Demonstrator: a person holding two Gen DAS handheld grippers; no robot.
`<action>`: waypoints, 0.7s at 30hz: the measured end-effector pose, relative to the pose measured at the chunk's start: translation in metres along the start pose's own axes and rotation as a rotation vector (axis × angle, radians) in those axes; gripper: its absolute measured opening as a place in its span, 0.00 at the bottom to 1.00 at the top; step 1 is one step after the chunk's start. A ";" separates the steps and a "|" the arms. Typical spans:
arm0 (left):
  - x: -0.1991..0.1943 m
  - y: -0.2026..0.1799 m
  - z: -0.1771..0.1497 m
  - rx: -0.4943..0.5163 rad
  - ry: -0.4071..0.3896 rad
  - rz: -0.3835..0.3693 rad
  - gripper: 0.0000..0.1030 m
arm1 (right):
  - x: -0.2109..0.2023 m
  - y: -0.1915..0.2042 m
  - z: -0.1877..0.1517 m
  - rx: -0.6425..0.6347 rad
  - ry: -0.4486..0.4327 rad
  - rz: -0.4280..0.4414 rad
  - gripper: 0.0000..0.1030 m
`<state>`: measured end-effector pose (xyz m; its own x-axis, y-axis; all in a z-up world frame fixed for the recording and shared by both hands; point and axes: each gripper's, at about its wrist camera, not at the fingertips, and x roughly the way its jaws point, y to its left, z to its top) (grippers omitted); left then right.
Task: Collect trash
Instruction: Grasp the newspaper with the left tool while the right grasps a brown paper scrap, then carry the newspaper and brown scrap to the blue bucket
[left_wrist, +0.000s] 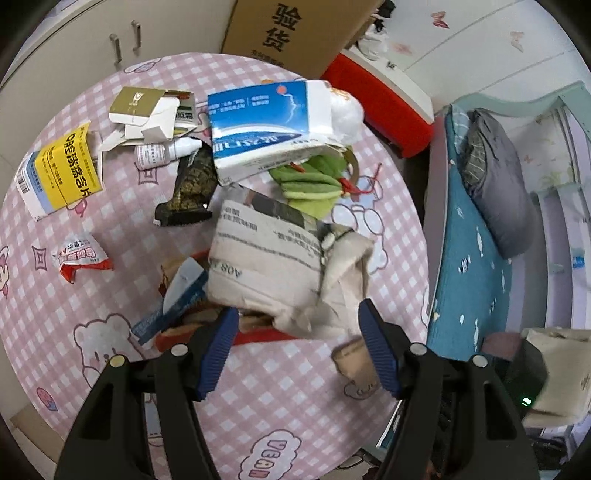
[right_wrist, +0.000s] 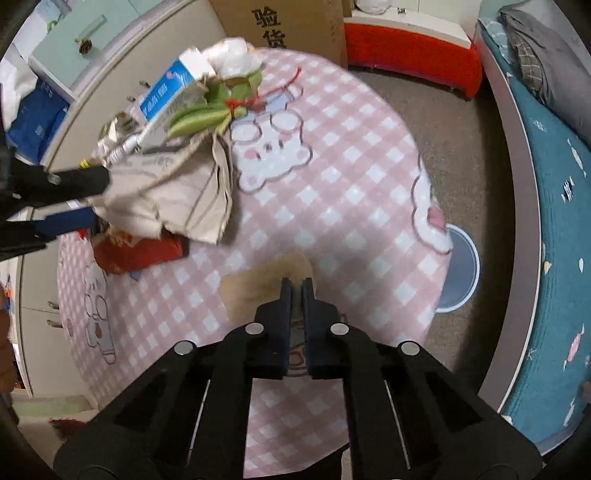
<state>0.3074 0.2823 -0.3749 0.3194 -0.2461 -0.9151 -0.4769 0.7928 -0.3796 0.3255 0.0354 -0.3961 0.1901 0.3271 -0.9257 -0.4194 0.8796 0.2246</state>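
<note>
Pink checked tablecloth (left_wrist: 280, 406) with bear prints, round table, bedroom clutter beyond.

Nearest: right gripper (right_wrist: 296, 286), fingers pressed together on a blurred tan scrap of paper (right_wrist: 258, 284) at the near edge; light, limp, likely to tear or slip, best pinched deep.

Next: left gripper (left_wrist: 295, 325), fingers spread, poised over the pile's near edge, gripping nothing.

Middle: crumpled newspaper bundle (left_wrist: 273, 258) atop a red box (left_wrist: 258, 336); bulky, light, springy; best taken by a firm fold.

Left: red snack wrapper (left_wrist: 79, 256), slick, weightless.

Farther: dark foil packet (left_wrist: 190, 192), small white bottle (left_wrist: 162, 153) (rigid, prone to roll), yellow medicine box (left_wrist: 61, 173), blue-white carton (left_wrist: 262, 125), gold-topped box (left_wrist: 142, 107); stiff card, crushable, best gripped across the narrow sides.

Far right: green leaves (left_wrist: 314, 184), soft.
</note>
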 end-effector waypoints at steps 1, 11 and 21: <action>0.002 0.001 0.002 -0.008 0.003 0.001 0.64 | -0.003 0.000 0.002 0.004 -0.007 0.007 0.05; 0.016 0.002 0.012 -0.064 0.029 0.044 0.17 | 0.002 0.001 0.004 0.005 0.050 0.037 0.46; -0.012 -0.035 -0.002 0.107 -0.055 -0.001 0.02 | 0.021 0.018 -0.010 -0.072 0.046 -0.009 0.32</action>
<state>0.3187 0.2570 -0.3510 0.3659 -0.2180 -0.9048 -0.3878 0.8480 -0.3612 0.3129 0.0545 -0.4149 0.1536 0.3012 -0.9411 -0.4813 0.8546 0.1950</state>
